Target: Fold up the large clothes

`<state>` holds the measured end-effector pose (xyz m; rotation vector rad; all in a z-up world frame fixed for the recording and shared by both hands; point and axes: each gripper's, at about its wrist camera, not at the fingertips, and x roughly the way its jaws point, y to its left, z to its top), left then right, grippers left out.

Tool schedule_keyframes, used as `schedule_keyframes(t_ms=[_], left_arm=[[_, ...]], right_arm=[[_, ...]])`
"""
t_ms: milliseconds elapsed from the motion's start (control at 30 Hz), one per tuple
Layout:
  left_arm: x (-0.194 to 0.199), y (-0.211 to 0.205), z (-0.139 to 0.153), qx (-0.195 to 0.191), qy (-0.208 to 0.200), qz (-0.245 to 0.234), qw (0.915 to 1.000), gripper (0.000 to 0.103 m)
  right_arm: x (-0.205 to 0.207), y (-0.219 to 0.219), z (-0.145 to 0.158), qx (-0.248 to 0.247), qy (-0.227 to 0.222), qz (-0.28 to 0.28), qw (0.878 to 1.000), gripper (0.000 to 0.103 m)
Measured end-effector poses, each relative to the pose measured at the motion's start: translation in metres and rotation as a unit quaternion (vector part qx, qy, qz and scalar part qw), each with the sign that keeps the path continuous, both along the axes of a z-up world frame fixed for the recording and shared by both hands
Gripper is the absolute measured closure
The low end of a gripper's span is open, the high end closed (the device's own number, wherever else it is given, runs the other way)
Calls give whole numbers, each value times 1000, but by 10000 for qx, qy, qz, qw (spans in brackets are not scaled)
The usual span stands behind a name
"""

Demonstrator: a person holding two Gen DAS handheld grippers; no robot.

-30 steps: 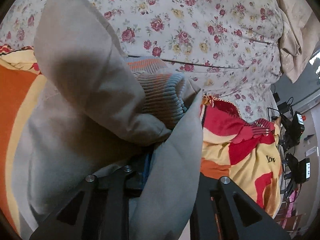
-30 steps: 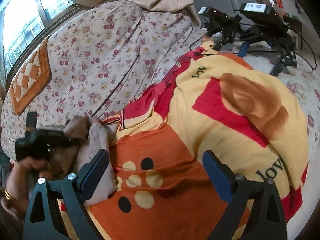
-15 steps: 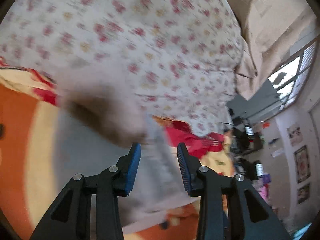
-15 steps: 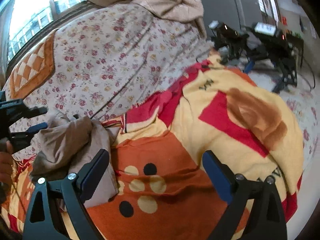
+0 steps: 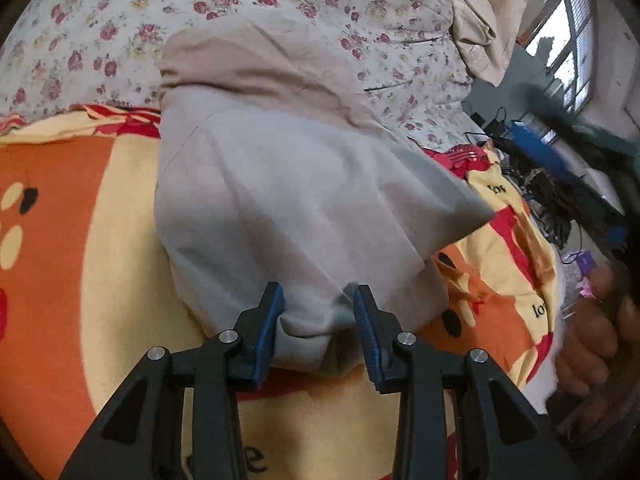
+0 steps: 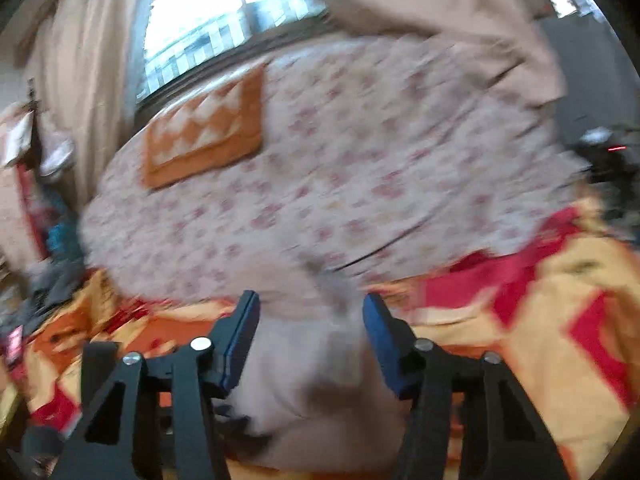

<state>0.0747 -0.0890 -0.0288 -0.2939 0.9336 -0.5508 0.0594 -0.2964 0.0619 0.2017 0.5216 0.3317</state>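
Grey cloth of the garment (image 5: 296,200) lay bunched on the orange and yellow blanket (image 5: 100,240), stretching away to the far right. Its near hem sat between the left gripper (image 5: 318,320), whose narrowed jaws touched the fold. The right gripper (image 6: 310,340) was closing with blurred grey cloth between its jaws; no grip showed yet.

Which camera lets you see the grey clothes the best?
The left wrist view: the grey garment is sharp there, bunched on the orange blanket, its near fold between the left gripper fingers. The right wrist view shows only a blurred patch of it.
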Motion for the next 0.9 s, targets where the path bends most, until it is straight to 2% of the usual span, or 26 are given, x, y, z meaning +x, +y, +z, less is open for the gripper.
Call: schedule_keyframes(t_ms=[67,100,167,200,267,333,433,500,567,633,667,700,767,800,900], left_arm=[[1,5,-4,-124,68,-30,9999,79],[1,6,-5,-155,72,-50,9998,80],[-2,7,-8,-209,102,-79,9997,80],[-4,8,-10,-245,125,-117,9996,80],[-10,7,-10,-257,120,-173,9994,80],[-14,10,2,-243,19,-156,9996,86],[-12,21,32,-419,-500,94,9978,86],[-2,18,45,-384,-692,225,9966,86],[17,3,37,-167,-544,64,9984,86],[28,-11,11,-88,-57,-187,9998,87],[23,-14,1,-41,-79,-296,9995,87],[16,-15,-2,-4,-276,-361,9990,87],[10,-14,-6,-99,-346,-402,9985,87],[10,-12,-7,-183,-336,-406,9984,87],[11,-7,-10,-428,-294,-421,9978,87]], right_arm=[[33,17,-27,-315,657,321,9968,63],[44,20,-40,-571,906,216,9940,75],[62,13,-81,-1066,1767,-149,9784,79],[66,0,-109,-1107,2455,-304,9626,80],[56,-15,-120,-822,2680,-288,9595,80],[50,-17,-119,-909,2665,-184,9593,80],[46,-21,-119,-757,2633,-183,9616,80],[43,-21,-116,-714,2573,-195,9635,80],[40,-26,-106,-630,2437,-223,9676,79],[35,-33,-87,-541,2025,-399,9770,79],[33,-35,-73,-486,1733,-506,9824,79],[32,-37,-51,-315,1302,-554,9894,79],[38,-33,-26,-136,880,-474,9949,79],[48,-25,-14,-82,740,-336,9967,79],[103,10,4,-149,777,145,9968,79]])
